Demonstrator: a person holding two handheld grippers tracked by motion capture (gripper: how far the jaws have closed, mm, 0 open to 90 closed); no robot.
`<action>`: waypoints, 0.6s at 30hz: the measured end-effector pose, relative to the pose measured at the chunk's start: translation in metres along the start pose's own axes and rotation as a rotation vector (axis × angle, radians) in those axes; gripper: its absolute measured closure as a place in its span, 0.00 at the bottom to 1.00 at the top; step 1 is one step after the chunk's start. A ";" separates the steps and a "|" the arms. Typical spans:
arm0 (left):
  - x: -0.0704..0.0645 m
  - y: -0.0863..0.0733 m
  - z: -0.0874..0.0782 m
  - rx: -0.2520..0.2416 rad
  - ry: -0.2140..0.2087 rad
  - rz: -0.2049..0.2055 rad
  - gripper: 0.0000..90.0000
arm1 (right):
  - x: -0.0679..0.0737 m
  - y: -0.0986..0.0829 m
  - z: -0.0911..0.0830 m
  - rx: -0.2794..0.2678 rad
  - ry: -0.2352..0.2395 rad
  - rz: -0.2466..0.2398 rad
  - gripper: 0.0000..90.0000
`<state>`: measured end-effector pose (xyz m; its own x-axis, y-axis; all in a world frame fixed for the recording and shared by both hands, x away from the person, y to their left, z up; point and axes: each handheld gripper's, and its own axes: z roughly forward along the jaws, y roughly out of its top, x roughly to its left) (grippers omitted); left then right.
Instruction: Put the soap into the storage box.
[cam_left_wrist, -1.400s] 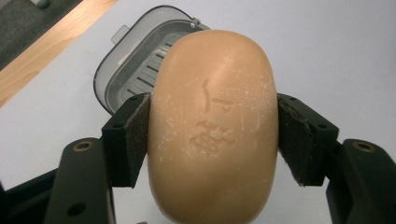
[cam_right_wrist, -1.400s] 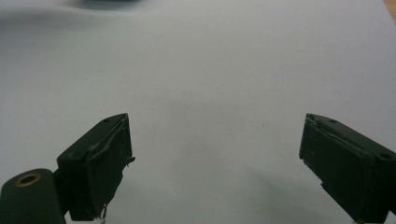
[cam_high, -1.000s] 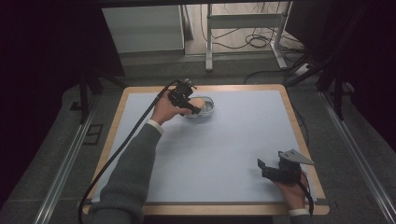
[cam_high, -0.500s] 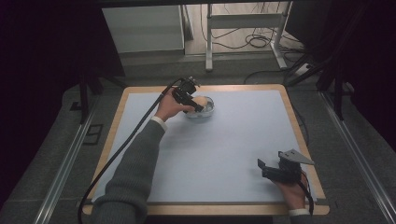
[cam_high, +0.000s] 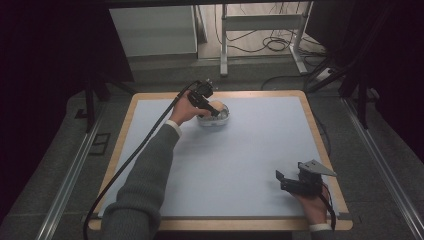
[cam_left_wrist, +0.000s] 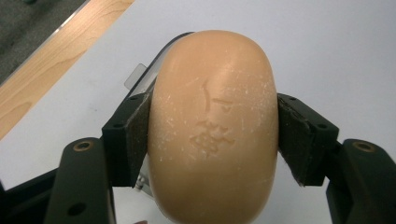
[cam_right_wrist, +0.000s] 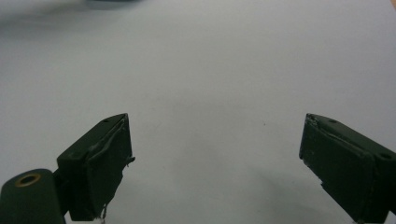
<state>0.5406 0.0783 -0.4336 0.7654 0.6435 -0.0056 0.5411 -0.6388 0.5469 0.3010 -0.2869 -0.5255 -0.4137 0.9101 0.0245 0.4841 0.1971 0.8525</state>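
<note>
The left tool (cam_left_wrist: 212, 140) is clamped on a bar of soap (cam_left_wrist: 215, 126), its two pads pressing the bar's long sides, so the grasp looks done. In the high view the same tool (cam_high: 212, 111) sits over a small clear dish (cam_high: 223, 119) with the soap (cam_high: 218, 106) between its jaws. In the left gripper view part of the dish (cam_left_wrist: 140, 77) peeks out from behind the soap. I cannot tell whether the bar is resting in the dish or lifted just clear of it. My reading is that the pick-up stage is finished or nearly so, and the carrying and setting down are left to do.

The right tool (cam_high: 295, 183) waits well apart from the left one, near the person's edge of the table (cam_high: 120, 145), held low. Its jaws stand wide apart with nothing between them, seen clearly in the right gripper view (cam_right_wrist: 215, 163), where only bare table surface lies ahead.

For room: the left tool works close to the far wooden edge of the table, so there is little space beyond it on that side. Towards the person and across to the right tool the surface is bare, a wide stretch free for moving the soap. The cable (cam_high: 140, 150) trailing from the left tool runs back along the sleeve (cam_high: 145, 190) and could drag if the hand swings wide.
</note>
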 end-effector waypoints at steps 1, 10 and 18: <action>0.002 0.000 0.001 0.005 -0.002 0.004 0.36 | 0.000 0.000 0.000 -0.001 -0.001 0.002 0.10; 0.011 -0.004 0.017 0.023 -0.012 0.000 0.36 | 0.000 0.000 0.000 0.000 -0.001 0.003 0.10; 0.013 -0.006 0.026 0.037 -0.016 0.003 0.36 | 0.000 0.000 0.000 0.000 -0.002 0.004 0.10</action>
<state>0.5562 0.0790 -0.4586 0.7725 0.6348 -0.0173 0.5507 -0.6562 0.5159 0.3011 -0.2871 -0.5257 -0.4105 0.9115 0.0271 0.4854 0.1933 0.8526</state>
